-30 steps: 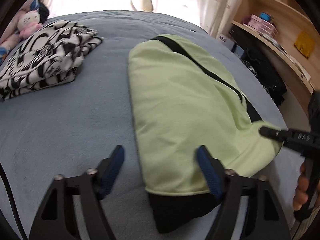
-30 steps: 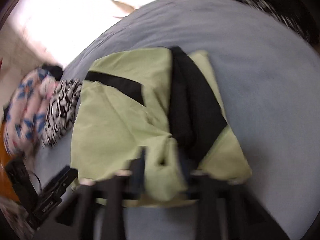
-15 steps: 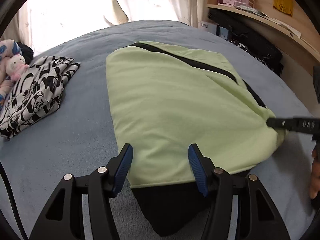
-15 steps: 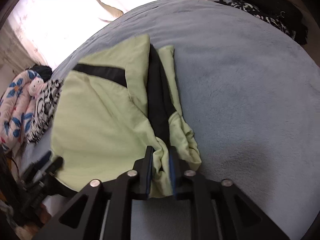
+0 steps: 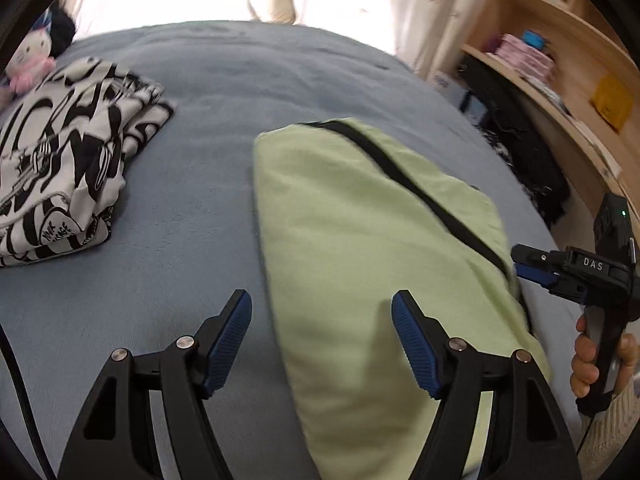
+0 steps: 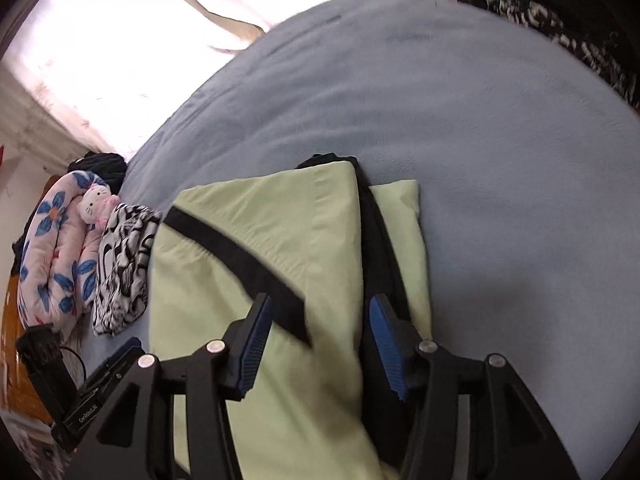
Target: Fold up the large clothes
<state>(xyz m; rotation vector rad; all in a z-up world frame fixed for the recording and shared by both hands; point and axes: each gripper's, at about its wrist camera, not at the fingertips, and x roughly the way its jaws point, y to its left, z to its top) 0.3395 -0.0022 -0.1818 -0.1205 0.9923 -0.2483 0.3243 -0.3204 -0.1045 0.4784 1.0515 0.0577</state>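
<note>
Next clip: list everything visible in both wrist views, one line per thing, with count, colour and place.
Folded light-green garment with black stripe: one, green and black, middle of bed.
Folded black-and-white patterned garment: one, left side of bed.
Blue-grey fleece bed cover: one, under everything.
White-and-pink cat plush toy: one, on the floral quilt.
Rolled pink floral quilt: one, pink with blue flowers, bed's edge.
Wooden shelf unit: one, tan, beside bed.
Sheer curtains: white, behind bed.
Left gripper: open, above garment's edge.
Right gripper: open, over garment.
Right hand: holding gripper handle.
</note>
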